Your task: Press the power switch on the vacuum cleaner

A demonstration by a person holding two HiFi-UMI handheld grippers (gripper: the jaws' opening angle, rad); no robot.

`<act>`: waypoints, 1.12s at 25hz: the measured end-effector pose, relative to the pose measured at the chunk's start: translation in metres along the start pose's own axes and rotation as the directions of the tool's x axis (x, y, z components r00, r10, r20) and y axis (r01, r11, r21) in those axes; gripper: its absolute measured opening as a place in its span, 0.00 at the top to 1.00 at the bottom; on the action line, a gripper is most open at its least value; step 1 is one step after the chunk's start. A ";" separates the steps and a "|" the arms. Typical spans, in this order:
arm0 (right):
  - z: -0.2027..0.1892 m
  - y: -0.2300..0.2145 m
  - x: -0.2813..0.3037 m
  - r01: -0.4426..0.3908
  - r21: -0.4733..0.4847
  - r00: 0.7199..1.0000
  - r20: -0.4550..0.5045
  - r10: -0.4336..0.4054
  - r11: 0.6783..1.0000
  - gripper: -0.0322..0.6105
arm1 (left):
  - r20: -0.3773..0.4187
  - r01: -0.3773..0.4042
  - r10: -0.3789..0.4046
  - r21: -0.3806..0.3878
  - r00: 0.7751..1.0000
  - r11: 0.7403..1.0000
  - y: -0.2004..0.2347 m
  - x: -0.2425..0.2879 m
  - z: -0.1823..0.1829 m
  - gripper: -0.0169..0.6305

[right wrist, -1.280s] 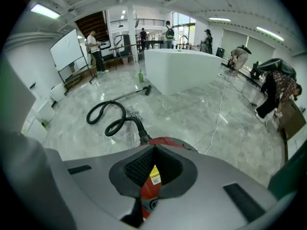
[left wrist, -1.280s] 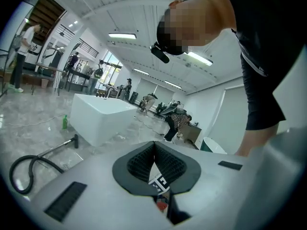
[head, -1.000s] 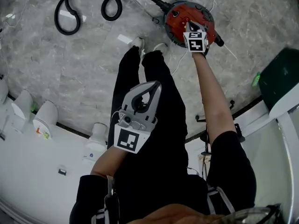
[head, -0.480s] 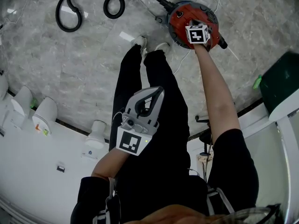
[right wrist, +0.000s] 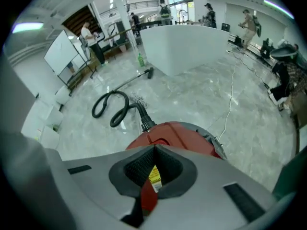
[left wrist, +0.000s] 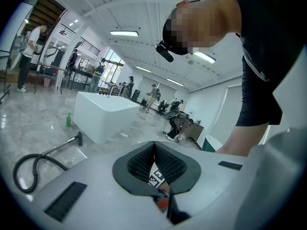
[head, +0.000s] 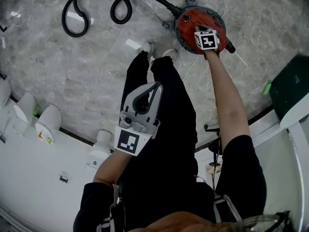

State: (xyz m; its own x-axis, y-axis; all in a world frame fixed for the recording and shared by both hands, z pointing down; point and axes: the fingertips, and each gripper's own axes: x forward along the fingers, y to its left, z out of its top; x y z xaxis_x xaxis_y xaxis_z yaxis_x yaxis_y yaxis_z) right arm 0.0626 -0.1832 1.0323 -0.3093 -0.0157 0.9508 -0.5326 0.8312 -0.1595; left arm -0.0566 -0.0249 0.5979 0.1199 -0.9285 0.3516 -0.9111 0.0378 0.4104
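Observation:
The round red vacuum cleaner [head: 190, 21] stands on the marble floor at the top of the head view, its black hose [head: 96, 6] looping away to the left. My right gripper [head: 197, 29] points down onto its red lid at arm's length, jaws shut with nothing between them; whether the tips touch the lid I cannot tell. The right gripper view shows the red lid [right wrist: 180, 133] just beyond the shut right gripper [right wrist: 154, 148], and a yellow label [right wrist: 153, 176] through the gap. My left gripper [head: 158, 86] hangs shut and empty over the person's legs, well short of the vacuum.
The person's shoes [head: 145, 46] stand just left of the vacuum. A thin white cord [head: 186, 64] trails from it. White stools [head: 48, 122] line the left, a dark green bin [head: 289, 79] sits at the right. A white counter [right wrist: 192, 44] and several people stand farther off.
The right gripper has stayed over the vacuum's lid, shifting only slightly. The left gripper has drifted a little to the left above the legs.

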 end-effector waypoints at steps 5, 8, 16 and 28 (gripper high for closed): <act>0.001 0.006 -0.038 -0.035 0.139 0.994 0.105 0.021 0.990 0.92 | 0.012 0.029 -0.030 0.045 0.999 0.999 -0.005 -0.001 0.011 0.95; 0.006 0.015 -0.083 -0.059 0.161 0.983 0.184 0.028 0.985 0.92 | 0.033 0.065 -0.068 0.075 0.997 0.995 -0.014 -0.004 0.026 0.95; 0.028 0.064 -0.234 -0.029 0.198 0.904 0.424 -0.059 0.980 0.92 | 0.079 0.119 -0.126 0.093 0.989 0.989 -0.045 -0.007 0.076 0.95; 0.077 0.184 -0.476 0.022 0.242 0.629 0.750 -0.202 0.970 0.92 | 0.031 0.342 -0.354 0.186 0.935 0.921 -0.110 -0.037 0.123 0.95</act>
State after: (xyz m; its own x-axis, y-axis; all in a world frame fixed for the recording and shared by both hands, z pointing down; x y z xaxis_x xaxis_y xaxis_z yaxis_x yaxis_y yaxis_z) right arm 0.0512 -0.0660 0.5296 -0.6785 -0.5945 0.4314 -0.7142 0.6713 -0.1982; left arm -0.0098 -0.0405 0.4361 0.4222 -0.8928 0.1572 -0.8714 -0.3519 0.3418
